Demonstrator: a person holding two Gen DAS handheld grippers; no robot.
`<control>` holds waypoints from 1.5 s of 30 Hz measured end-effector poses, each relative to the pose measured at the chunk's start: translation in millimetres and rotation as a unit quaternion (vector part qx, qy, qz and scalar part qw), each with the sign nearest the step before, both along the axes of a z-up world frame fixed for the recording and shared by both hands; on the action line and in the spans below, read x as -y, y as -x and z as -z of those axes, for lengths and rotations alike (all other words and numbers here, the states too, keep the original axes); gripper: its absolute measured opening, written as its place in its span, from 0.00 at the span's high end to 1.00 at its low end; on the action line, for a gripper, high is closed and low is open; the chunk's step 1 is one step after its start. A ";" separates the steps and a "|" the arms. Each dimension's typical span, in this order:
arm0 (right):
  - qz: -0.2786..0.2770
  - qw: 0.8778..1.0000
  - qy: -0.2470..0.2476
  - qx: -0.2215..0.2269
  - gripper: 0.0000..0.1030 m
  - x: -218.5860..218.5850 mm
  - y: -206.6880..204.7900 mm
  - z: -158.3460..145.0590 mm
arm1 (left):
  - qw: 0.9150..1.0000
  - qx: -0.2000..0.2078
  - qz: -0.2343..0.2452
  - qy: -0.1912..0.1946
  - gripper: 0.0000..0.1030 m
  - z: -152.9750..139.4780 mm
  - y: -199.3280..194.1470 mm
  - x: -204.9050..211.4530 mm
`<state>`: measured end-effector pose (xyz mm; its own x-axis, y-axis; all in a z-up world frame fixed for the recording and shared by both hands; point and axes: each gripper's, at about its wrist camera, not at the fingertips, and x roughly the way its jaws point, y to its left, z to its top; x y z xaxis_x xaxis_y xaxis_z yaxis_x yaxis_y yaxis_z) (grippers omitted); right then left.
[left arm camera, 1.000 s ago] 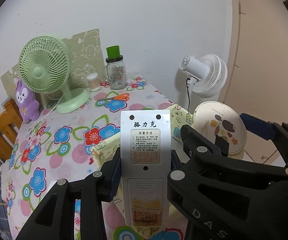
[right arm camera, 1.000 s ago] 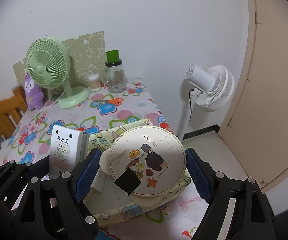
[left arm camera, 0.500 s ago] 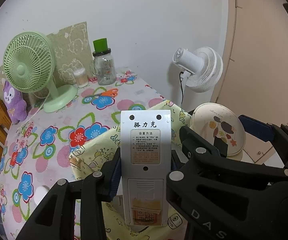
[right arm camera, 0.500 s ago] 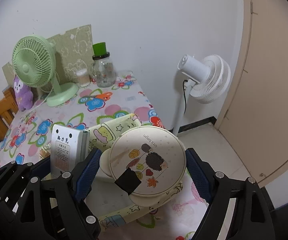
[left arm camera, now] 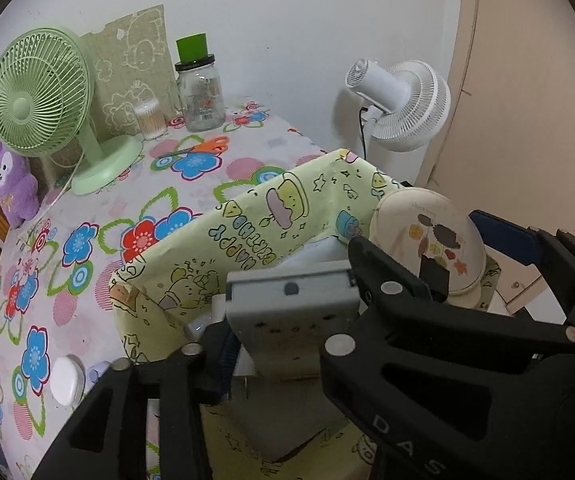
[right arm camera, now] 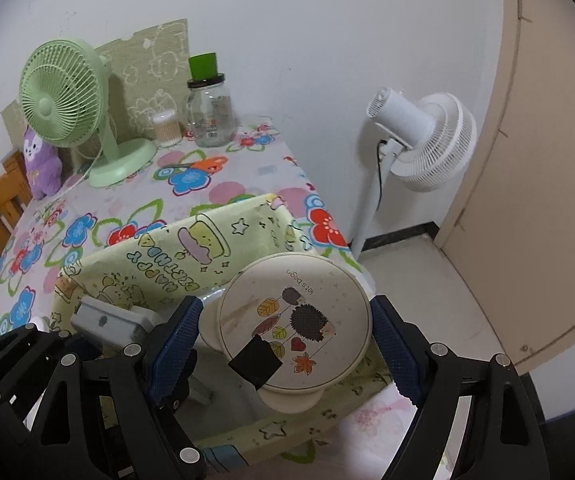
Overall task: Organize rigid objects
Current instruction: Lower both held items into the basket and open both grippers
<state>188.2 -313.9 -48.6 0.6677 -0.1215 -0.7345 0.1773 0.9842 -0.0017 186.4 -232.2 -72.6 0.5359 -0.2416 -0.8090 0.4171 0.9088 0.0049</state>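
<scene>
Both fingers of my left gripper (left arm camera: 287, 344) have just been opening, and the grey remote (left arm camera: 291, 312) sits between them, tipped forward so I see its top end. I cannot tell if the fingers press on it now. It hangs over the inside of the yellow box (left arm camera: 247, 216), the one with little cartoon drawings and "HAPPY BIRTHDAY" on its wall. My right gripper (right arm camera: 283, 340) has its blue pads (right arm camera: 173, 332) squeezed on both sides of a round cream case (right arm camera: 293, 320) with a hedgehog and leaves on its lid. A black patch is on the lid near me. That case is over the right end of the same box, just beside the remote. The box sits on the table (left arm camera: 87, 240), which has a cloth with big bright flowers. Far back on the table I see a green fan (left arm camera: 39, 92), a glass jar (left arm camera: 201, 92) with a green top, a small tub of cotton swabs (left arm camera: 149, 118), orange scissors (left arm camera: 203, 146) and a purple plush toy (left arm camera: 11, 184). A small white thing (left arm camera: 65, 380) lies on the cloth near the box. A white fan (right arm camera: 423, 140) stands on the floor by the door.
</scene>
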 end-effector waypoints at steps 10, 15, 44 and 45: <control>-0.007 1.000 0.013 0.011 0.16 -7.0 -3.6 1.7 | 1.000 -0.013 -0.005 -0.007 0.20 4.3 -3.5 -6.4; -0.016 1.000 0.003 0.014 0.13 -9.4 -0.8 0.7 | 1.000 -0.007 -0.005 -0.010 0.16 2.1 0.1 -9.2; -0.014 0.999 -0.044 0.012 0.09 -25.3 41.2 1.2 | 0.999 0.036 0.012 -0.019 0.16 -8.0 43.3 -24.2; -0.014 0.999 -0.045 0.013 0.09 -26.5 42.6 1.1 | 0.999 0.038 0.013 -0.019 0.17 -8.6 44.4 -25.3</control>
<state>145.6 -287.4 -49.7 0.6882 -0.0370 -0.7245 0.1479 0.9849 0.0902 142.0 -206.9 -64.0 0.5901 -0.2262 -0.7750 0.4372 0.8966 0.0712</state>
